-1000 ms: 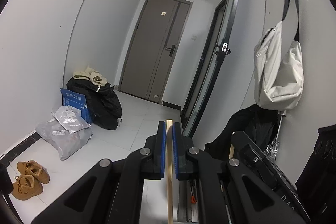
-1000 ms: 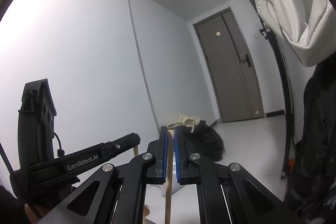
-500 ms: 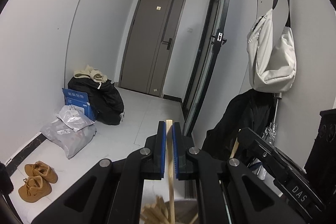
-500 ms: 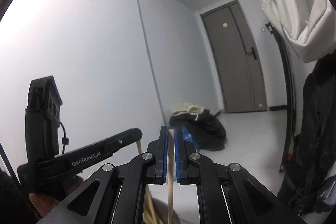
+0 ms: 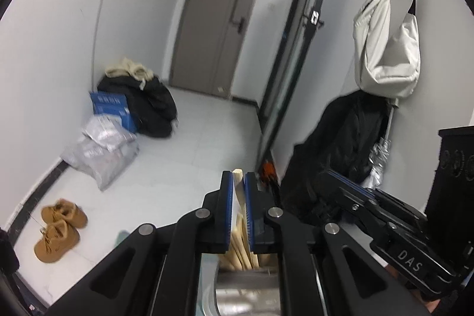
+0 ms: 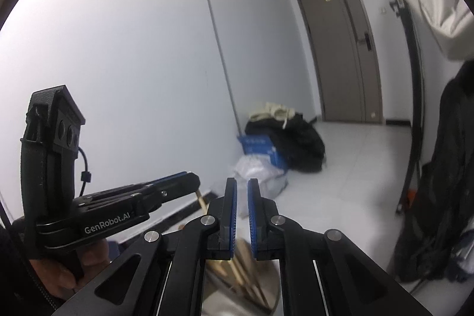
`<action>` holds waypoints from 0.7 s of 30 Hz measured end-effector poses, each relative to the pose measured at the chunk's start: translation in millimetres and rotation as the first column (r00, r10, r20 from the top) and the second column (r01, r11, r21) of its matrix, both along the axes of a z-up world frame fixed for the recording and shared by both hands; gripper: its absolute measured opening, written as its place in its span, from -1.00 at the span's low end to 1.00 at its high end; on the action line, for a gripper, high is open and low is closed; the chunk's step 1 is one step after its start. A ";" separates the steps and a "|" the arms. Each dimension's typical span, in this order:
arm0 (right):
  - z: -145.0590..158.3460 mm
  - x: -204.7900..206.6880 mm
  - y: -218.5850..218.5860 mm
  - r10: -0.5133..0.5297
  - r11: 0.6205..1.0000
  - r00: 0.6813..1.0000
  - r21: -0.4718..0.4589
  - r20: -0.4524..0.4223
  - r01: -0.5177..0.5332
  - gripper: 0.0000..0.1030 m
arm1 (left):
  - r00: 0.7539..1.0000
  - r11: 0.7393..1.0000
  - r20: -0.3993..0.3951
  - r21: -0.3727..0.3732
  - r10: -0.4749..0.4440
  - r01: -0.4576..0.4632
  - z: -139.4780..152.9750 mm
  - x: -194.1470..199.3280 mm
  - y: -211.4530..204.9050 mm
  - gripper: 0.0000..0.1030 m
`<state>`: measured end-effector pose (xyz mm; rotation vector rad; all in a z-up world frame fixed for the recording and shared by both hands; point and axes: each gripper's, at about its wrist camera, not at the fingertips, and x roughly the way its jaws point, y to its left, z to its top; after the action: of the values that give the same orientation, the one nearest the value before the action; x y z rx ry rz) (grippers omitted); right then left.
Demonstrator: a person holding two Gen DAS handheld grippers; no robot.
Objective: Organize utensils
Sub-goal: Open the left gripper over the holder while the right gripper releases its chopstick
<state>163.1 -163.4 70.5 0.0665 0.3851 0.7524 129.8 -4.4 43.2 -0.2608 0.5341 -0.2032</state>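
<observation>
Currently, left gripper (image 5: 236, 182) clenched on a wooden chopstick (image 5: 237, 178), right gripper (image 6: 242, 191) jaws opening with nothing between them, both above a metal holder (image 5: 246, 292) containing more chopsticks (image 5: 237, 249).

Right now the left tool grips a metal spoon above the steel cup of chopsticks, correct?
No: it grips a wooden chopstick, not a metal spoon. The left wrist view shows the left tool shut on it above the steel cup of chopsticks.
</observation>
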 end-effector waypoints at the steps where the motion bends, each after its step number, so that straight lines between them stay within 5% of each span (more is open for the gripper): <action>1: -0.7 -1.0 0.6 -0.006 1.000 1.000 -0.007 -0.017 0.006 -0.83 | 1.000 1.000 -0.018 0.000 -0.009 0.009 -0.6 -1.2 0.7 -0.90; 4: -0.5 -8.6 -2.2 -0.047 0.999 0.998 -0.025 -0.038 0.046 -0.77 | 0.998 1.000 -0.058 -0.004 -0.003 0.002 1.3 -5.5 5.6 -0.60; 6: 2.1 -17.1 -8.7 -0.090 0.996 0.995 -0.013 -0.040 0.089 -0.55 | 0.998 1.000 -0.071 -0.027 0.004 -0.006 3.4 -10.9 10.1 -0.04; 9: 6.8 -32.6 -19.0 -0.144 0.989 0.989 0.019 -0.041 0.145 -0.10 | 0.997 0.999 -0.061 -0.012 0.036 -0.037 11.8 -24.0 13.6 0.05; 12: 13.8 -52.4 -27.4 -0.174 0.984 0.984 0.041 -0.042 0.175 0.00 | 0.996 0.999 -0.073 0.020 0.048 -0.047 20.0 -36.4 11.1 0.41; 16: 25.2 -83.7 -29.5 -0.194 0.980 0.981 0.049 -0.017 0.194 0.26 | 0.997 0.996 -0.036 0.058 0.069 -0.067 33.4 -59.2 9.5 0.51; 21: 33.0 -123.3 -26.3 -0.215 0.976 0.976 0.049 0.019 0.214 0.51 | 0.995 0.991 0.019 0.095 0.096 -0.098 49.0 -87.0 8.2 0.87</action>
<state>39.7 -189.7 103.5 0.1408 0.3306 0.5478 42.8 3.8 92.3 -0.1912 0.5144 -0.0846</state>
